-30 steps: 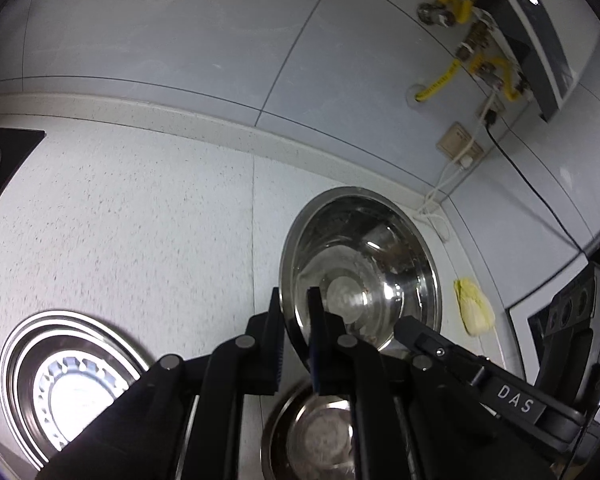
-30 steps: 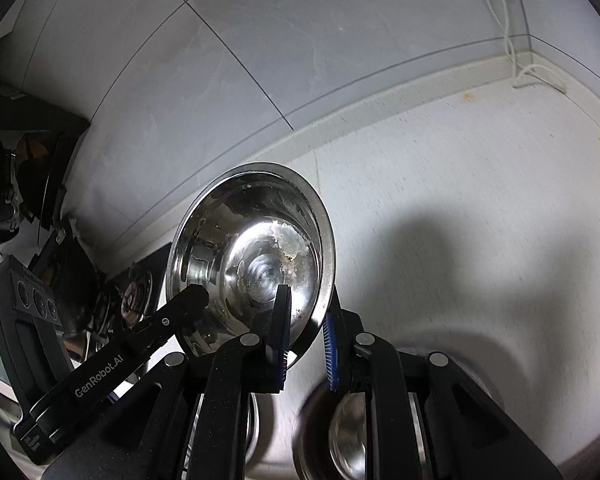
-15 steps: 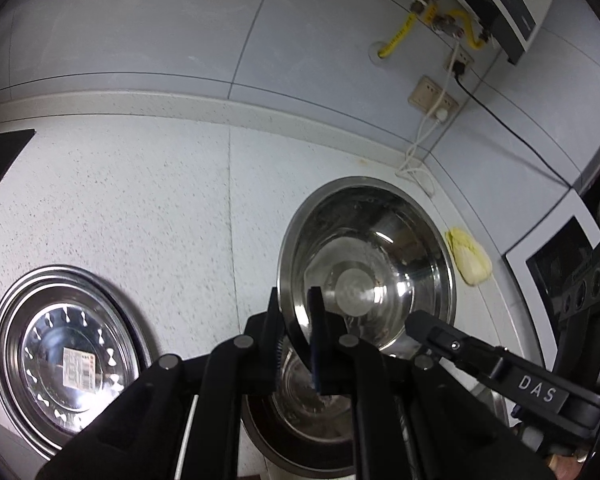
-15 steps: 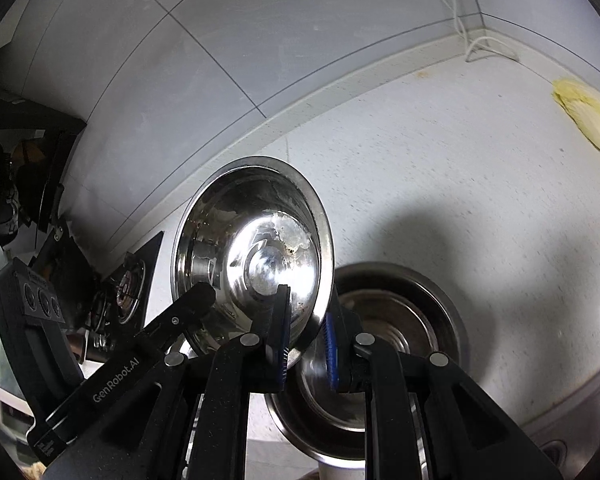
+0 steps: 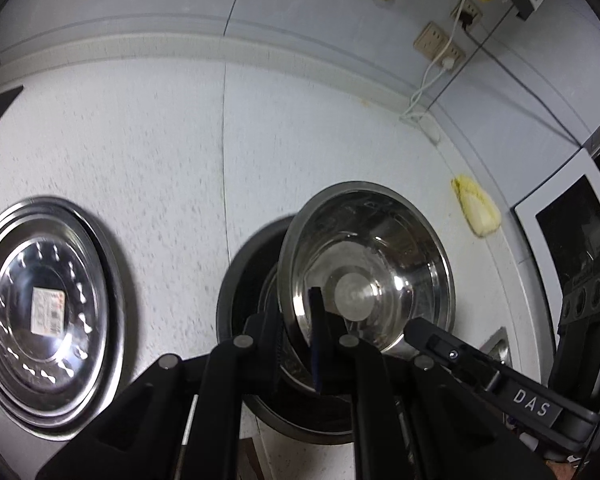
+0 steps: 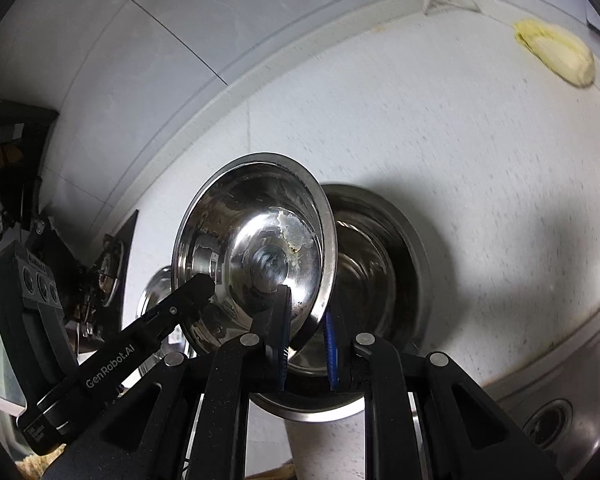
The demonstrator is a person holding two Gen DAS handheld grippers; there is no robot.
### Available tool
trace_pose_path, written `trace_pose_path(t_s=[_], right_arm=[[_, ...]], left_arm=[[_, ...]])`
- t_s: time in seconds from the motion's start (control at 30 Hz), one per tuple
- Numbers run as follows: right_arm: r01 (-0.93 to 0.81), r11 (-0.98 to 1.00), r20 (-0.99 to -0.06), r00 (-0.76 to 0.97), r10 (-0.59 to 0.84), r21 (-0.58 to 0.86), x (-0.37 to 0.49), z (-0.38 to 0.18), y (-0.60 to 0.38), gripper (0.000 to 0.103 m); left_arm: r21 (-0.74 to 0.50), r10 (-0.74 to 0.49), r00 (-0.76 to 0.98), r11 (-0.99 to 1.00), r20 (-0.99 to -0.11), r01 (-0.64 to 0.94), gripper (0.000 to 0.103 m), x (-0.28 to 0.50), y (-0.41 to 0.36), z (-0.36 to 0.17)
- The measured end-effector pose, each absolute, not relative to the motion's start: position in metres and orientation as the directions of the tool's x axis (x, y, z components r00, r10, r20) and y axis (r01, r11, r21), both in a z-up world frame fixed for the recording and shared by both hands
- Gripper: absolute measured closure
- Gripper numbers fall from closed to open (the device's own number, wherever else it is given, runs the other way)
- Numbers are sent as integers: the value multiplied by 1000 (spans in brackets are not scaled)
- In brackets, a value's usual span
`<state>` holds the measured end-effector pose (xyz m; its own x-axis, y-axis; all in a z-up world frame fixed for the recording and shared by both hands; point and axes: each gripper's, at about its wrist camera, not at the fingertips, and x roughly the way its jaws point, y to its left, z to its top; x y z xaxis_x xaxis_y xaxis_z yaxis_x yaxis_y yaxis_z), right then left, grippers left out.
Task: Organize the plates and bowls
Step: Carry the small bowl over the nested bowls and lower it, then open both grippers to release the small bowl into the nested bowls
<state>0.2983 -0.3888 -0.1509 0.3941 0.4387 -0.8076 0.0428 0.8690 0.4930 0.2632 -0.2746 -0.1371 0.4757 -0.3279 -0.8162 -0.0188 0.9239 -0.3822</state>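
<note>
Presently, item one: a small round stainless-steel bowl [image 5: 364,276], mirror-polished with a flat disc base, held tilted by its thin rim at two places, the left gripper [image 5: 300,344] clamped on the rim nearest it, the right gripper [image 6: 306,332] clamped likewise on the opposite side. Landmark: a larger, duller round steel bowl [image 6: 380,264] resting on the speckled white bench [image 5: 140,140]; the small bowl hangs just above and partly inside it. To nest well, level the rim, centre it over the landmark, lower both hands evenly, release together; polished steel likely slips and clatters. Whitish residue marks its underside. Left of the landmark: a ridged round steel plate [image 5: 40,308], labelled at centre. Beyond it to the right: a pale yellow cloth [image 5: 476,208].
</note>
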Motion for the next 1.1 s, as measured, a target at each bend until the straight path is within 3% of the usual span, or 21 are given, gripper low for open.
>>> trace_pose_path(t_s=[0.33, 0.93, 1.03, 1.1], right_arm=[[88, 874, -837, 347, 423, 478, 299, -175, -398, 87], [109, 888, -852, 354, 386, 447, 296, -182, -399, 87], [110, 888, -847, 372, 379, 446, 295, -178, -405, 87], [101, 890, -841, 387, 377, 445, 293, -172, -406, 86]], left_arm=[[-374, -331, 381, 927, -863, -42, 90, 270, -282, -171], [-380, -345, 355, 925, -869, -31, 89, 279, -285, -176], [-373, -344, 370, 928, -863, -7, 85, 278, -284, -170], [-377, -351, 382, 926, -855, 8, 76, 277, -284, -165]])
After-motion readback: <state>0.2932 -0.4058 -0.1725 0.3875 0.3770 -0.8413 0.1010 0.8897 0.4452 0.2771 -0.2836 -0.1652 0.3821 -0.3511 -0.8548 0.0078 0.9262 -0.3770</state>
